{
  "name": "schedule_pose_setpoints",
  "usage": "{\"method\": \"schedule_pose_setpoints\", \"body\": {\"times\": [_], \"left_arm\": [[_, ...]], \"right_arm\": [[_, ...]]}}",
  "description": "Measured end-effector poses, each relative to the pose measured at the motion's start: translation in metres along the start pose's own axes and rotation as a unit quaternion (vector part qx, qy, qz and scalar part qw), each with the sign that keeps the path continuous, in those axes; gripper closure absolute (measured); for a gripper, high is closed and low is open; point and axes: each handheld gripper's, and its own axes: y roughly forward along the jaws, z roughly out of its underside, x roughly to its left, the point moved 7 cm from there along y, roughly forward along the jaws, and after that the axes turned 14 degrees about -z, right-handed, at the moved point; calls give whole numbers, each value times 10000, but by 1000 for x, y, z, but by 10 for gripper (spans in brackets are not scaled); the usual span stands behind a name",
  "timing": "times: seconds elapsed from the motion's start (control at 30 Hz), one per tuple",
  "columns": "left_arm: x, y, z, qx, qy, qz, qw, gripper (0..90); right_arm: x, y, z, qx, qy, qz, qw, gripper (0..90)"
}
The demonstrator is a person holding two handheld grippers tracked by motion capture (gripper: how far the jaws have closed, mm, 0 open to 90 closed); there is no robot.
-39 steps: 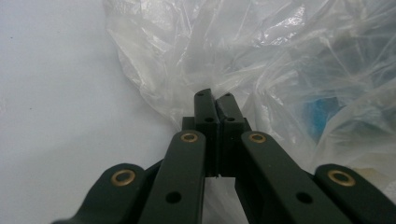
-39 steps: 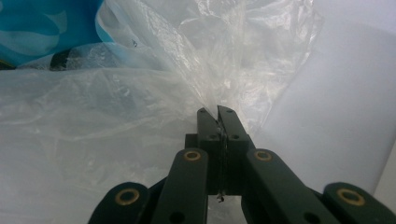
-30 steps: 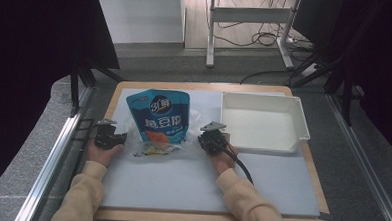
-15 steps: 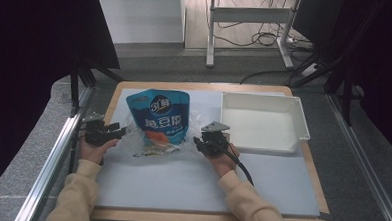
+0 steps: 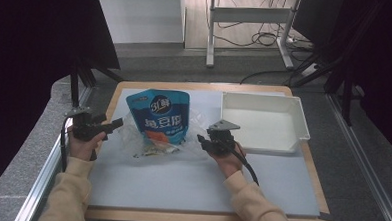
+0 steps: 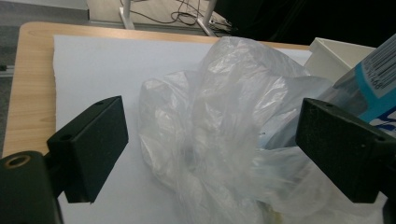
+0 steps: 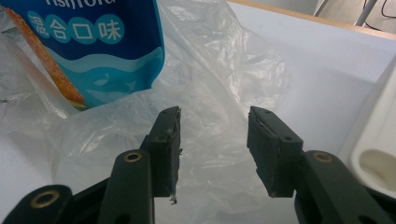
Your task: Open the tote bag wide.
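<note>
Jaws of the left tool [image 5: 117, 122] have just been opening and stand wide, clear plastic bag [image 6: 219, 130] between them but unpressed. The right tool [image 7: 213, 135] has likewise just been opening, gaping above the same film without pinching it. The bag lies crumpled on the desk [image 5: 190, 185] under a blue snack pouch [image 5: 160, 115], left of a white tray [image 5: 262, 143].

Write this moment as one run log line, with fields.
left tongs: open, just released | right tongs: open, just released | clear plastic bag: on mat | blue snack pouch: partly in bag
</note>
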Motion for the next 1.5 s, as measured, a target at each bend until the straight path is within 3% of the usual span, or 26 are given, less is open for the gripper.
{"method": "schedule_pose_setpoints", "body": {"times": [0.13, 0.3, 0.43, 0.57, 0.67, 0.8, 1.03, 1.13, 1.33, 1.43, 1.5], "left_arm": [[-5, -8, -4, -61, 119, -45, 9999, 107], [-15, -30, -12, -237, 295, 30, 9993, 260], [-30, -51, -17, -326, 504, 138, 9981, 480], [-55, -65, -15, -226, 745, 475, 9958, 779], [-74, -71, -14, -244, 929, 643, 9933, 884], [-95, -70, -8, -166, 1058, 810, 9909, 898], [-102, -42, 15, 233, 1178, 743, 9900, 899], [-96, -25, 26, 470, 1221, 520, 9900, 899], [-78, -1, 48, 901, 1032, 326, 9900, 899], [-84, -7, 47, 852, 1025, 472, 9900, 899], [-95, -18, 40, 689, 1151, 537, 9895, 899]], "right_arm": [[1, -4, -1, -37, -21, -27, 10000, 542], [4, -12, -7, -175, -22, -98, 9998, 537], [7, -23, -15, -342, -42, -158, 9993, 545], [16, -34, -22, -425, -175, -367, 9983, 710], [27, -39, -25, -402, -295, -550, 9972, 829], [41, -35, -28, -367, -331, -814, 9955, 886], [57, -9, -24, -100, -400, -1066, 9934, 887], [53, 3, -17, 76, -359, -1027, 9940, 887], [36, 18, -2, 313, -261, -849, 9956, 888], [32, 22, 3, 385, -210, -812, 9957, 887], [31, 22, 4, 394, -216, -800, 9958, 887]]}}
